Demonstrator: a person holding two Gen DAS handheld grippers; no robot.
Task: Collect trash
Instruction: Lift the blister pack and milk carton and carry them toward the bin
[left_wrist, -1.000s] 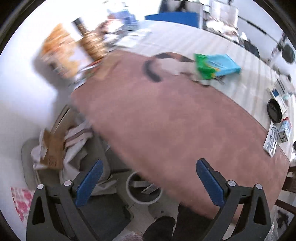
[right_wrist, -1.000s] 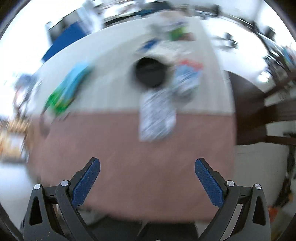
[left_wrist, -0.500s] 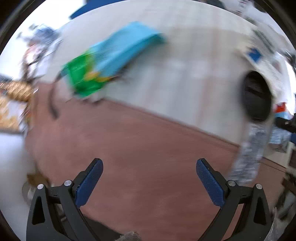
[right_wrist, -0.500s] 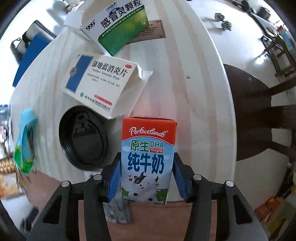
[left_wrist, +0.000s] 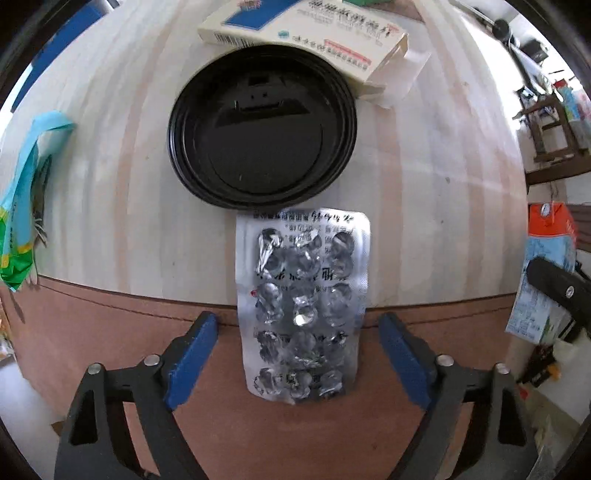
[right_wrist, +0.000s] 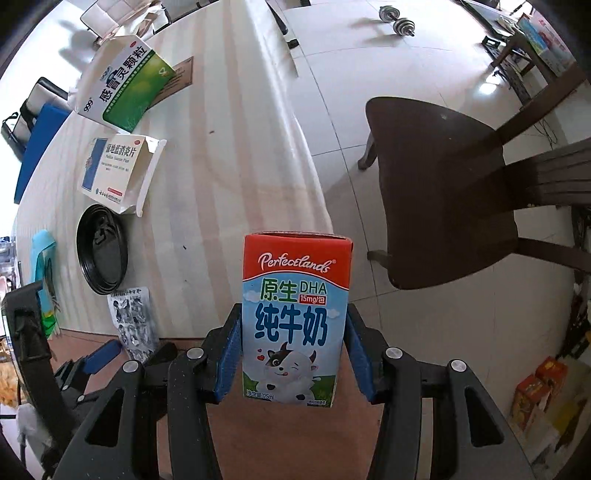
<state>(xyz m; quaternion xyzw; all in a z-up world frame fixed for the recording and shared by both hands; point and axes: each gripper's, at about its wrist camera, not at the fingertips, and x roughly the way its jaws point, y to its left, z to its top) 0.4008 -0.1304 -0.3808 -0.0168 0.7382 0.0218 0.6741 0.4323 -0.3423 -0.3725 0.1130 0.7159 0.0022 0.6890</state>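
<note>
Left wrist view: the left gripper (left_wrist: 297, 352) stands apart, its jaws just closing in around the empty pill sheet (left_wrist: 303, 308) without touching it. The sheet lies flat on the desk (left_wrist: 424, 184), straddling the edge of the brown mat (left_wrist: 110, 350), its far end just beside the black lid (left_wrist: 262, 127). Thin and flat, it could slide or buckle instead of lifting.

Right wrist view: the right gripper (right_wrist: 293, 352) is clamped on the milk carton (right_wrist: 295, 317), held upright above the desk's edge. A loose squeeze could let it slip.
</note>
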